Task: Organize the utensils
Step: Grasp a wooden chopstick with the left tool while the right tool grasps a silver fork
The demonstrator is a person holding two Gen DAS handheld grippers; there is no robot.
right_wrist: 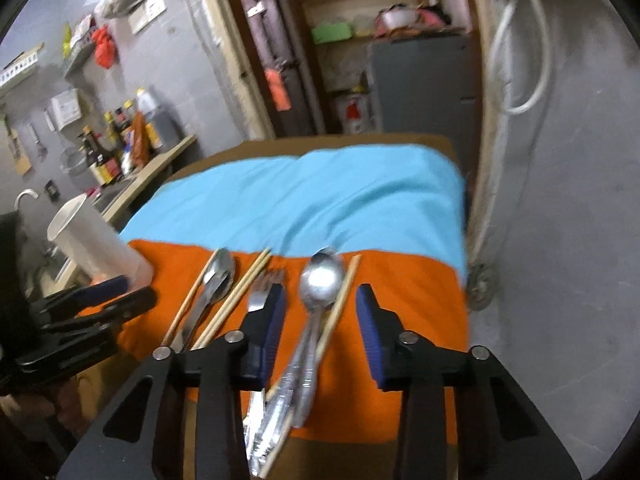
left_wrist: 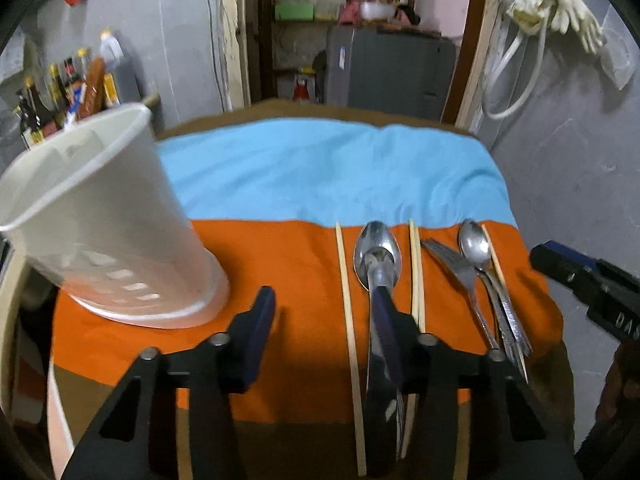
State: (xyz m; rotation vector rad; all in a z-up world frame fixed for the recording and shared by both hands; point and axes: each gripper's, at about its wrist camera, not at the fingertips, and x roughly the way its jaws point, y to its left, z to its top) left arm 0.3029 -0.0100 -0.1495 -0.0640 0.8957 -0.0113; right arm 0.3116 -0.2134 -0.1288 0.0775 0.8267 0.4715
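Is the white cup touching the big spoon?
Apart. In the left wrist view, bare orange cloth and a chopstick lie between the white cup and the big spoon.

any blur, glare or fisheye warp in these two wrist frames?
Left wrist: cup smeared and bowed by the lens near the edge, dark shadow under the left gripper, big spoon fairly sharp. Right wrist: spoon glares white in the bowl, its handle blurred; doorframe curves; dark vignette in the corners of both.
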